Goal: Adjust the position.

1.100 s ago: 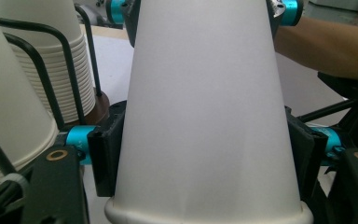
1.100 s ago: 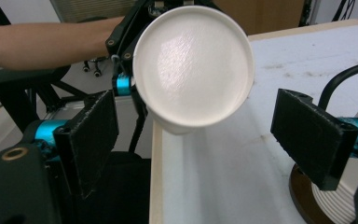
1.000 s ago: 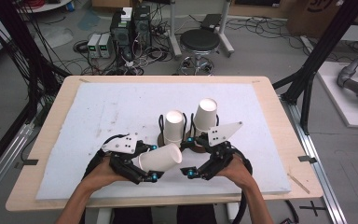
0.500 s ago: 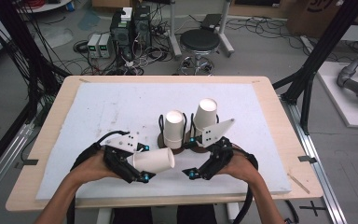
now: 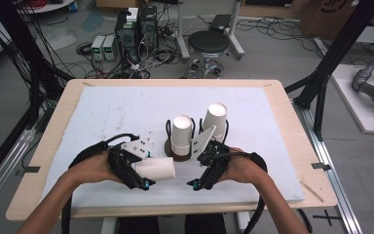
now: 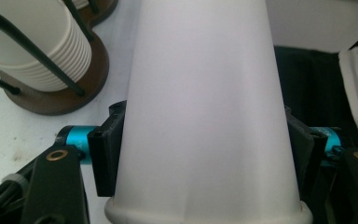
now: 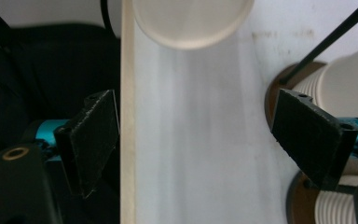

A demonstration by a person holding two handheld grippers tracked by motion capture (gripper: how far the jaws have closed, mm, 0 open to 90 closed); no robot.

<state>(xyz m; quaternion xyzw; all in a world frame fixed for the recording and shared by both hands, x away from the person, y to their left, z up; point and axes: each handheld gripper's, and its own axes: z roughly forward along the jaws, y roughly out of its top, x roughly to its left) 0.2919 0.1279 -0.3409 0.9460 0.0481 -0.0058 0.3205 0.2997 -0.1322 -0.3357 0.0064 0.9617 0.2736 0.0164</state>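
A single white paper cup (image 5: 155, 169) lies on its side in my left gripper (image 5: 145, 170), lifted off the white board near its front edge. In the left gripper view both black pads press on the cup's wall (image 6: 200, 112) just above its rolled rim. My right gripper (image 5: 198, 169) faces the cup's closed bottom (image 7: 193, 18) from the right, jaws wide apart with nothing between them (image 7: 214, 135). Two stacks of white cups, the left stack (image 5: 181, 134) and the right stack (image 5: 215, 119), stand in wire holders on round brown bases just behind the grippers.
The white foam board (image 5: 102, 117) covers most of the wooden table, whose front edge (image 7: 127, 140) runs close under my right gripper. The nearer holder's brown base (image 6: 60, 98) stands left of the held cup. Stools, cables and black frame legs surround the table.
The left gripper has drawn the cup a little left and up, away from the stacks. The right gripper has shifted left toward the cup's bottom, still open.
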